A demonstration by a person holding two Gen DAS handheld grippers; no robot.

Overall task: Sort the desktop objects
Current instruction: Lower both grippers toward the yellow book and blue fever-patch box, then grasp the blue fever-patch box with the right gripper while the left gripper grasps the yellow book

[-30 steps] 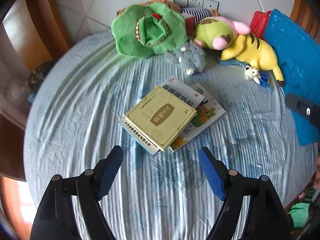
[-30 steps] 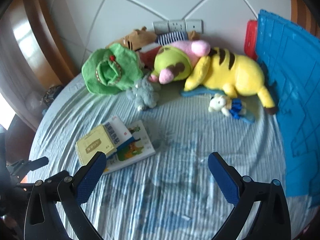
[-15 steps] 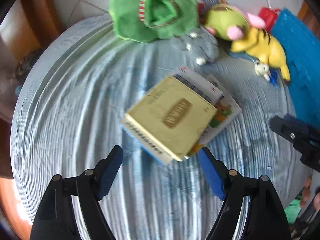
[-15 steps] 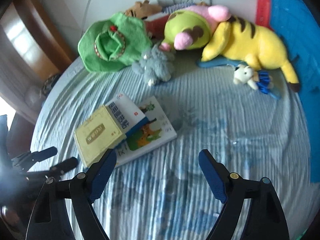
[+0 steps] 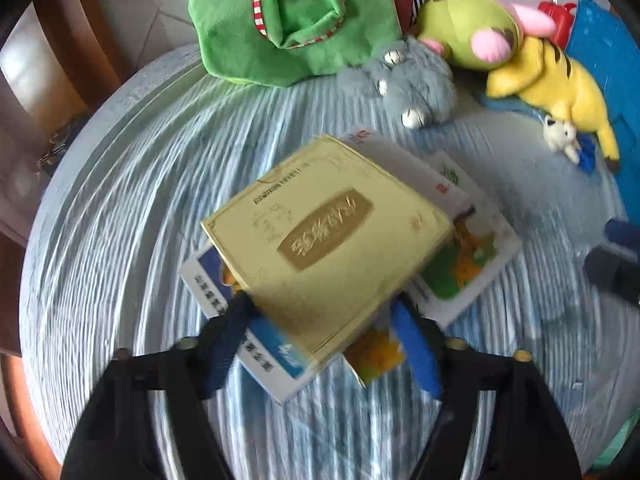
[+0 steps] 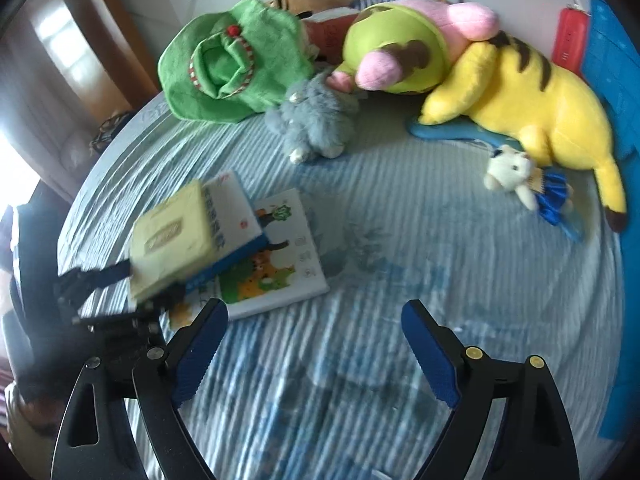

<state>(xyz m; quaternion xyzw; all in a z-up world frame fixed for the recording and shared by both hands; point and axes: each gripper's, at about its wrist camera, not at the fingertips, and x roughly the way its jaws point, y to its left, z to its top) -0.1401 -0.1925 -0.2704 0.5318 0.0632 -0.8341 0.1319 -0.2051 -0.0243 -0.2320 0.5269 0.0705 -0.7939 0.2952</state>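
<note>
Striped cloth (image 6: pixel 400 264) — plush toys (image 6: pixel 516 112) behind books (image 5: pixel 332 256)

Left gripper (image 5: pixel 324 336) jaws spread wide (view blurred); right gripper (image 6: pixel 314 354) likewise gapes, empty.

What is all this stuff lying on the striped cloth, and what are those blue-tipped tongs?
Yellow box: one, gold-yellow, top of the stack, between the left tongs' tips.
White-and-blue box: one, under the yellow box.
Picture book: one, white with animals, bottom of the stack.
Green plush: one, back left.
Grey plush: one, back middle.
Pink-and-green plush: one, by the wall.
Yellow striped plush: one, back right.
White doll: one, small, blue skirt, right.
Blue mat: one, right edge.
Left tongs: around the yellow box; grip unclear.
Right tongs: open, empty.
</note>
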